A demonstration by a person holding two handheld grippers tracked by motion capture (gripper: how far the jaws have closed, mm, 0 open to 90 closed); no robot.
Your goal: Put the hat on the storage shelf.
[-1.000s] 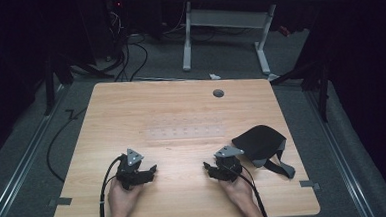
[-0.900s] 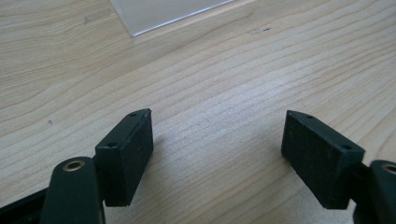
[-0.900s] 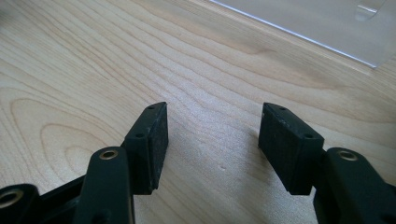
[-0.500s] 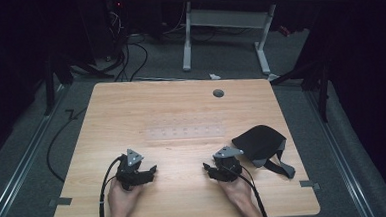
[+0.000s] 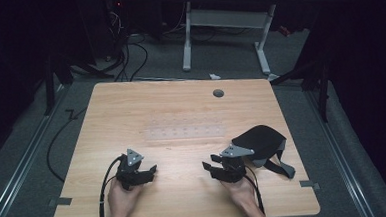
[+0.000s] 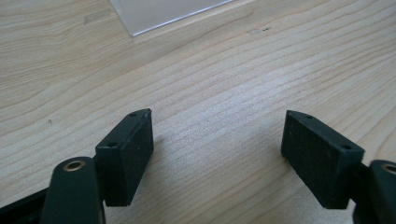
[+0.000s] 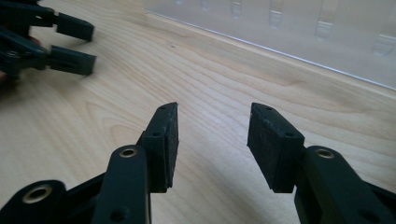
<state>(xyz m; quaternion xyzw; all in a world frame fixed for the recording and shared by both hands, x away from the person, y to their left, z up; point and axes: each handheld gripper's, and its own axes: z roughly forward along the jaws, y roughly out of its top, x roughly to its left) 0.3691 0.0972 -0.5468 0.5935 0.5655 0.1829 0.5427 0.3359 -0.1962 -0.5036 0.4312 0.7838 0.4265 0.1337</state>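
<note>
Both tools rest low on the bench, nothing gripped.

The left tool [image 5: 151, 169] stands wide apart over bare wood. The right tool [image 5: 208, 167] has just been closing, jaws part open with nothing between them. The cap [image 5: 260, 139] lies just right of the right tool, strap [image 5: 283, 167] trailing toward the bench [image 5: 181, 109] edge. To take it well, I judge the right tool should reopen, turn toward the cap and pinch its near rim. A clear sheet [image 5: 185, 132] lies ahead at mid-bench; nothing blocks the way.

Black cap [image 5: 260, 139] partly hidden behind right gripper [image 5: 210, 166] (shape unclear).
</note>
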